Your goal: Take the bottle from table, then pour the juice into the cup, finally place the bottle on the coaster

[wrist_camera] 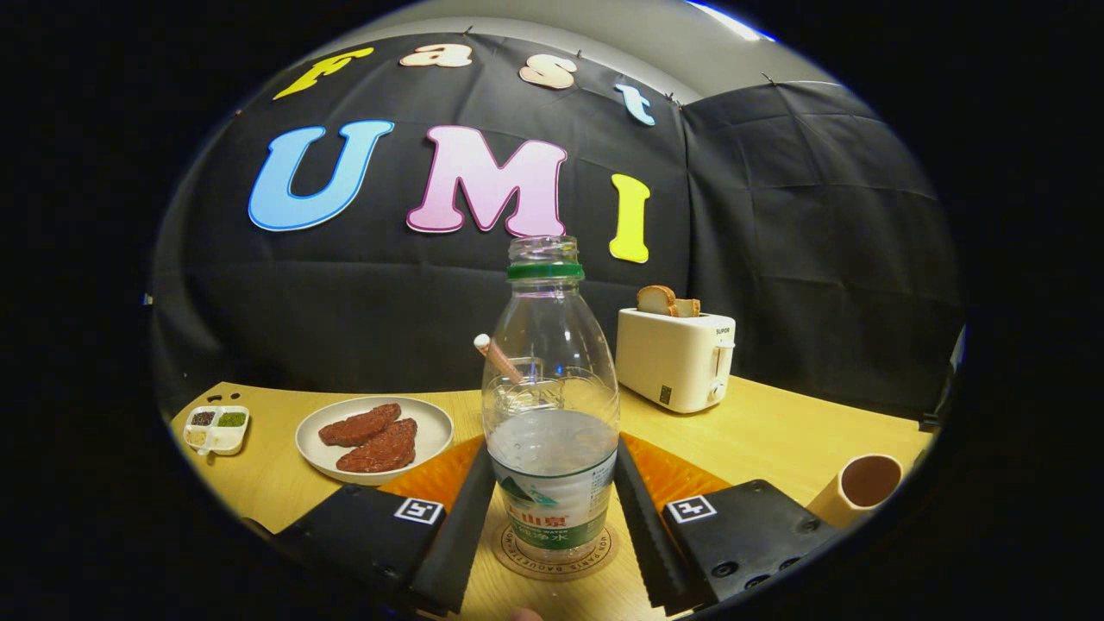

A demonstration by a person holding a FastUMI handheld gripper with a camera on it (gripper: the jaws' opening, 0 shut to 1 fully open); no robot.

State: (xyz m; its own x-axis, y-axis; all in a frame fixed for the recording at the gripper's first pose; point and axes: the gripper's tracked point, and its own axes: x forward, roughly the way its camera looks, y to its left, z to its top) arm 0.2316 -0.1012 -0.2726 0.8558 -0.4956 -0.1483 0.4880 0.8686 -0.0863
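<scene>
Between the gripper [552,526] fingers, touching both, the bottle [552,405] stands on the coaster [555,552], grasped; its base partly hides the coaster. At two o'clock, the cup [862,487] sits on the wooden table [776,431].

The bottle [552,414] stands upright on the coaster [556,552], between the two fingers [457,526] of the gripper [554,535]; the fingers stand close at each side of it, and whether they touch it cannot be told. Under the coaster lies a mat [681,474] on the surface [776,431]. To the left, beyond the fingers, is a plate [373,438] with two patties [373,438] on it, and further left a small divided dish [217,427]. Behind the bottle to the right stands a toaster [675,358] with bread [667,301] in its slots. Well to the right, the cup [862,487] stands on the surface.
</scene>
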